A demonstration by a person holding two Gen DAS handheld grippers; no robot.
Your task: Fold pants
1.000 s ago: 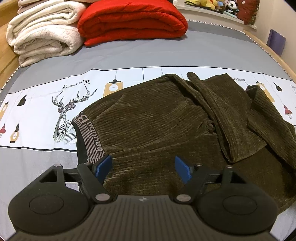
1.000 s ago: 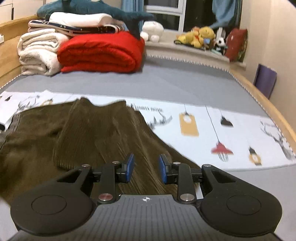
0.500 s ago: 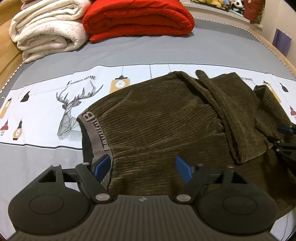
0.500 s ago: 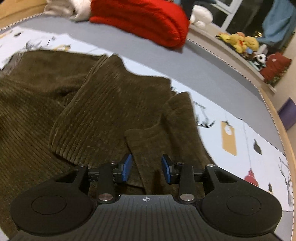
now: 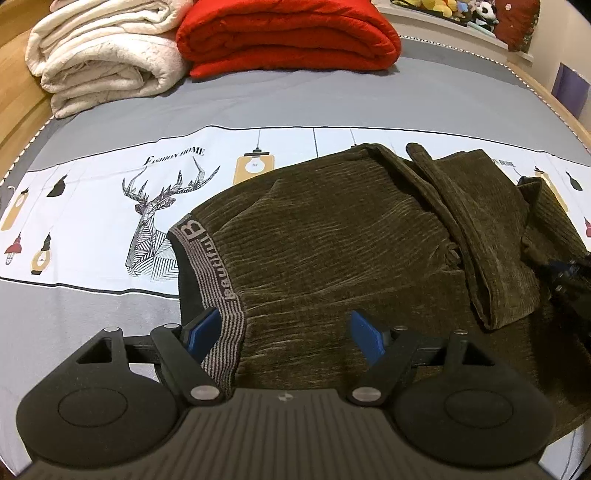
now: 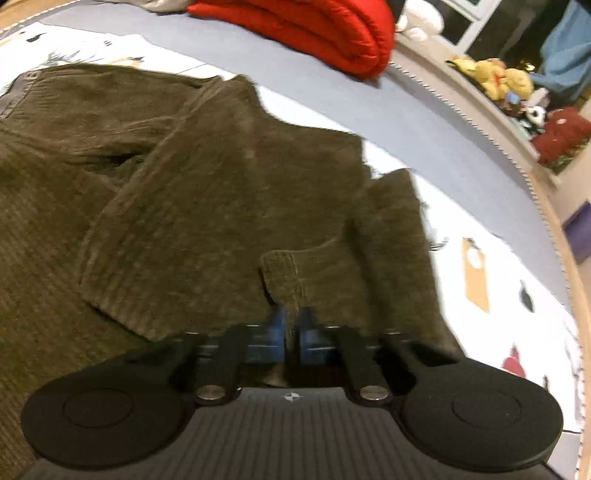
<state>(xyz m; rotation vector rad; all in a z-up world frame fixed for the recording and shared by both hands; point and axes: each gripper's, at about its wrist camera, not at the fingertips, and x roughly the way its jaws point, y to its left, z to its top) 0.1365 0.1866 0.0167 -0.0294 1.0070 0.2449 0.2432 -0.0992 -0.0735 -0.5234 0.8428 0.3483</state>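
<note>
We see the pants (image 5: 332, 258), dark olive corduroy, lying on the bed (image 5: 258, 107) across its white printed band, with the printed deer (image 5: 162, 218) just beside their waistband (image 5: 210, 258). Measured from that waistband, the legs run away toward the far side of the garment, where one leg is doubled back over the seat.

Our left gripper (image 5: 284, 328) hovers at the waistband end with its jaws spread wide and nothing between the pads; one blue pad sits at the near end of the striped waistband, the other over the corduroy further in. We cannot tell whether either pad touches the cloth.

Our right gripper (image 6: 291, 328) is at the leg end, well apart from the waistband. Its jaws are clenched, and a ridge of the leg cuff (image 6: 295, 273) rises between the blue pads, so it is grasping the pants there. In the left view it shows only as a dark shape at the edge.

Beyond the waistband, at the head of the bed, lie a folded red quilt (image 5: 291, 33) and a cream blanket (image 5: 107, 55) side by side.
</note>
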